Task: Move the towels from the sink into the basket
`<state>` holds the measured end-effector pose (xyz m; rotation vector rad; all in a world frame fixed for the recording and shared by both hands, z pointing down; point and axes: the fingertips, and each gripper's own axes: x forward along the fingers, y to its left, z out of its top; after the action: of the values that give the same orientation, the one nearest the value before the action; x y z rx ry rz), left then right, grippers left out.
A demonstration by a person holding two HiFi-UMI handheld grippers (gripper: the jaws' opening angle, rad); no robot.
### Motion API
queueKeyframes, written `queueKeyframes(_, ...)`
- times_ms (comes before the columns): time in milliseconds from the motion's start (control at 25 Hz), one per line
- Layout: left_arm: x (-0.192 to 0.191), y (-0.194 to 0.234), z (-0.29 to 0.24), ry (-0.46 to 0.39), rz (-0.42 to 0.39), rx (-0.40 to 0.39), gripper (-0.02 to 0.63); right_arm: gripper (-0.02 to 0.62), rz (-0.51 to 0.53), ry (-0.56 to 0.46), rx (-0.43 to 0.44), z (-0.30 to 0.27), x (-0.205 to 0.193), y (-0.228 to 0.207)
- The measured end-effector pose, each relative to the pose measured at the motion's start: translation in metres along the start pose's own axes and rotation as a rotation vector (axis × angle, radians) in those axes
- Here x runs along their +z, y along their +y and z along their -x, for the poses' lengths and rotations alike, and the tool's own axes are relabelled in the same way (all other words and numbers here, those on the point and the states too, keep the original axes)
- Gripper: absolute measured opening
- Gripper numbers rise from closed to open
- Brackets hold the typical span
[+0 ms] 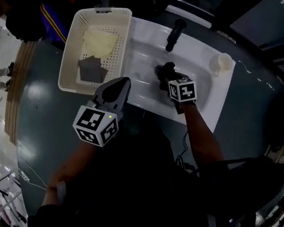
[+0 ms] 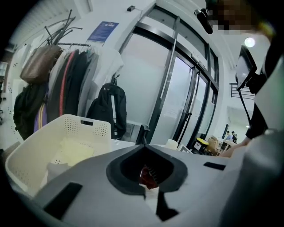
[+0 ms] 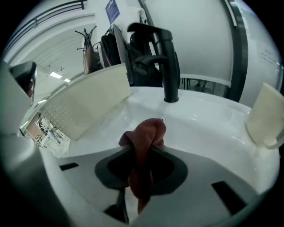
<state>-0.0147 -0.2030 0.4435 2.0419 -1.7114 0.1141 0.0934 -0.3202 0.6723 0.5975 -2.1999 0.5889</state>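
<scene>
One: Two towels lie in the basket (image 1: 74,38), just left of the left claw (image 1: 121,84): a pale yellow towel (image 1: 100,41) at the far end and a dark grey towel (image 1: 91,70) at the end nearer that claw.

Other: And the one that is not in the basket?

One: The red towel (image 3: 144,137) is in the right claw (image 3: 142,153). Its jaws are drawn narrow and pinch the cloth. A bunched fold stands up past the tips, and the rest trails back between the jaws.

Other: Where does that claw sit?

One: Down in the sink (image 1: 146,43), with the white basin below and around it. The black faucet (image 3: 164,57) stands straight ahead of it, beyond the towel. A pale cup (image 3: 266,119) sits on the sink's rim to its right, and the basket's perforated wall rises to its left.

Other: Does the cloth touch the basin?

One: That cannot be told. The right gripper view shows the fold against the white basin, but no view shows the underside.

Other: And the left claw?

One: Its jaws are closed together with nothing between them. It hangs over the dark counter (image 1: 44,102), close to the near corner of the basket and well apart from the right claw, which lies ahead of it and to its right. From the left gripper view the basket sits ahead and to the left, with the pale yellow towel showing inside.
</scene>
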Motion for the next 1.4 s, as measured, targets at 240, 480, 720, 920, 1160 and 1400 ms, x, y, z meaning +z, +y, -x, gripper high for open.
queueKeyframes(240, 0.01, 0.025, 0.051, -0.067, 0.03, 0.016, 0.003, 0.092, 0.02, -0.136, -0.036, 0.053, 0.047, 0.039)
queueKeyframes(480, 0.02, 0.056, 0.101, -0.136, 0.066, 0.043, 0.003, 0.092, 0.048, -0.27, -0.028, 0.1, 0.094, 0.093)
queueKeyframes(720, 0.032, 0.079, 0.143, -0.2, 0.08, 0.053, 0.003, 0.092, 0.082, -0.375, -0.002, 0.141, 0.14, 0.147)
queueKeyframes(920, 0.038, 0.099, 0.175, -0.226, 0.063, 0.059, 0.003, 0.092, 0.126, -0.436, 0.011, 0.161, 0.17, 0.199)
queueKeyframes(1160, 0.047, 0.123, 0.211, -0.266, 0.041, 0.062, 0.003, 0.092, 0.127, -0.471, -0.028, 0.165, 0.195, 0.247)
queueKeyframes(1400, 0.043, 0.136, 0.23, -0.277, 0.038, 0.06, 0.003, 0.094, 0.112, -0.458, -0.042, 0.146, 0.2, 0.286)
